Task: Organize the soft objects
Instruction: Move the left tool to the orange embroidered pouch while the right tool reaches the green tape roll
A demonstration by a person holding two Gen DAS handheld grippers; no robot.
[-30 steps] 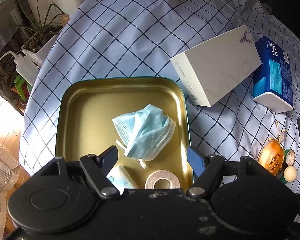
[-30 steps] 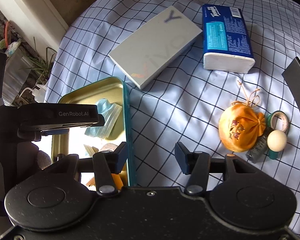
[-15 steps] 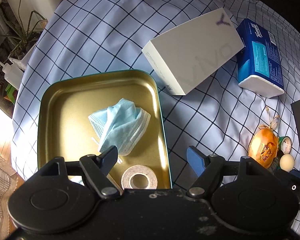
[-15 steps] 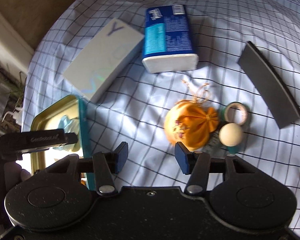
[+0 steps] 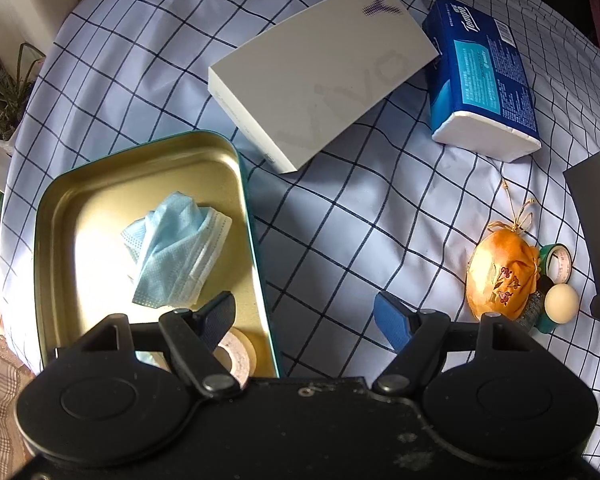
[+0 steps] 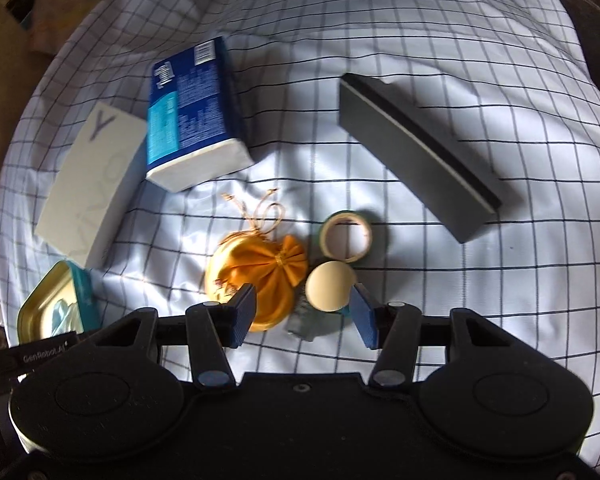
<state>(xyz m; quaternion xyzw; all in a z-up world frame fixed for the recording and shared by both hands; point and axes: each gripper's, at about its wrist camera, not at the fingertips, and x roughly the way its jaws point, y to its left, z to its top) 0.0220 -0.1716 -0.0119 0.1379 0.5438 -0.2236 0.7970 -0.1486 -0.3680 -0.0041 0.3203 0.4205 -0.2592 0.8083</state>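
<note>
A gold tin tray (image 5: pixel 60 208) lies at the left and holds a crumpled blue face mask (image 5: pixel 172 248) and a roll of white tape (image 5: pixel 236 356). My left gripper (image 5: pixel 304 316) is open and empty over the tray's right rim. An orange drawstring pouch (image 6: pixel 260 276) lies on the checked cloth; it also shows in the left wrist view (image 5: pixel 500 276). My right gripper (image 6: pixel 302 312) is open and empty just in front of the pouch and a cream ball (image 6: pixel 331 286). The tray's corner shows in the right wrist view (image 6: pixel 40 308).
A white box (image 5: pixel 320 72) and a blue tissue pack (image 5: pixel 480 76) lie behind. A green-edged tape roll (image 6: pixel 346 236) and a small dark item sit by the ball. A long black box (image 6: pixel 416 152) lies at the right. Plants stand off the left edge.
My right gripper has swung right from the tray to hover over the pouch and ball. My left gripper has shifted right, so the tray now sits further left. Both stay open.
</note>
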